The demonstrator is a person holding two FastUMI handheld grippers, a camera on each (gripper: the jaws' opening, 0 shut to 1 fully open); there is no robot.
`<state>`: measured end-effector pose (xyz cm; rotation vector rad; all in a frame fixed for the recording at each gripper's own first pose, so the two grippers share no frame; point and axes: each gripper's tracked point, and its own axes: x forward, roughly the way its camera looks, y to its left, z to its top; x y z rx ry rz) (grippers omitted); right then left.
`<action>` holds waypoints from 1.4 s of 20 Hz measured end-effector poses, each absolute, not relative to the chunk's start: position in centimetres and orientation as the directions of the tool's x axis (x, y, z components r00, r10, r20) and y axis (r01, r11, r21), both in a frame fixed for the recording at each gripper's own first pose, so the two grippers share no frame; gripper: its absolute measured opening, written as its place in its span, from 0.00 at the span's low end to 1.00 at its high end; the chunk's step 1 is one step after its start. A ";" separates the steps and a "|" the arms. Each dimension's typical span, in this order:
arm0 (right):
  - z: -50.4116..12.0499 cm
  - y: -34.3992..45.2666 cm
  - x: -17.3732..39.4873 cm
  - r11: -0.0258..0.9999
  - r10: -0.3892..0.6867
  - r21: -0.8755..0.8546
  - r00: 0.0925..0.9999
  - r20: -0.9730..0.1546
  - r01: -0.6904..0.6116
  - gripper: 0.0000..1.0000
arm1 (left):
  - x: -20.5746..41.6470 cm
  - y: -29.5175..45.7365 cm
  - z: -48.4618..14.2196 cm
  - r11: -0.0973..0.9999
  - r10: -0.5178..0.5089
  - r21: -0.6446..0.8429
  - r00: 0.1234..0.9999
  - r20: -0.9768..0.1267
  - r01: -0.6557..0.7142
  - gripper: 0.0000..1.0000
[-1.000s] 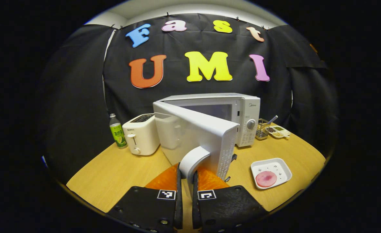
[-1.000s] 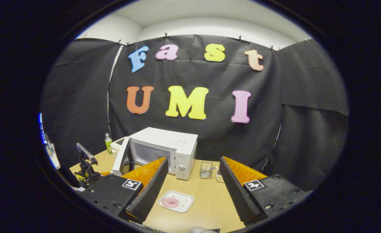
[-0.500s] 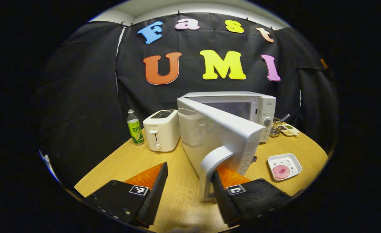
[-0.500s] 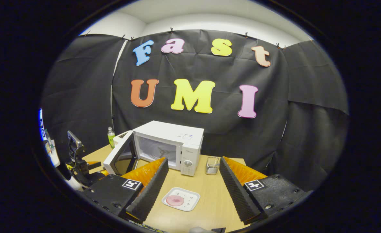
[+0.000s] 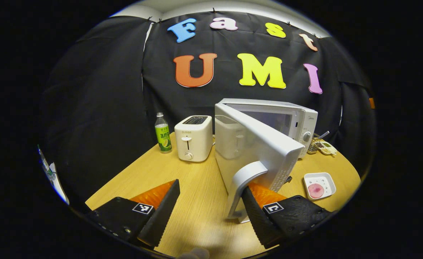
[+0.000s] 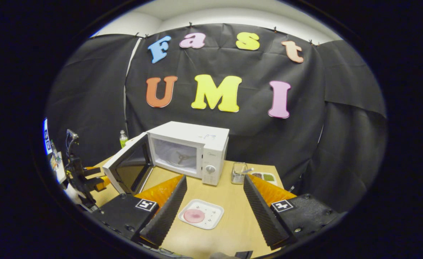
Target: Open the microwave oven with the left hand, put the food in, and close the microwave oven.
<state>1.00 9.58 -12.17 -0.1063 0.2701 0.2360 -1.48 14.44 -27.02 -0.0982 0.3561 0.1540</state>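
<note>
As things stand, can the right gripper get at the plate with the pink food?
Probably yes: the right gripper is open above the plate, which lies on the bare table between its fingers with nothing in between.

- I see a white microwave (image 6: 197,144); its open door (image 6: 128,169) has a dark window.
- The food (image 6: 194,215) is a pink disc on a white tray (image 6: 213,216) with small dark specks.
- My table (image 5: 193,187) is light wood grain.
- The toaster (image 5: 193,138) looks cream-white.
- The bottle (image 5: 162,133) carries a green label.
- A white dish (image 6: 265,177) holds green and brown fillings.
</note>
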 end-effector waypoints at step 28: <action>-41.5 8.0 6.8 0.948 0.316 0.290 0.526 -0.790 -0.133 0.52 | -7.9 8.2 -16.3 0.993 0.107 -0.019 0.965 -0.241 -0.115 0.95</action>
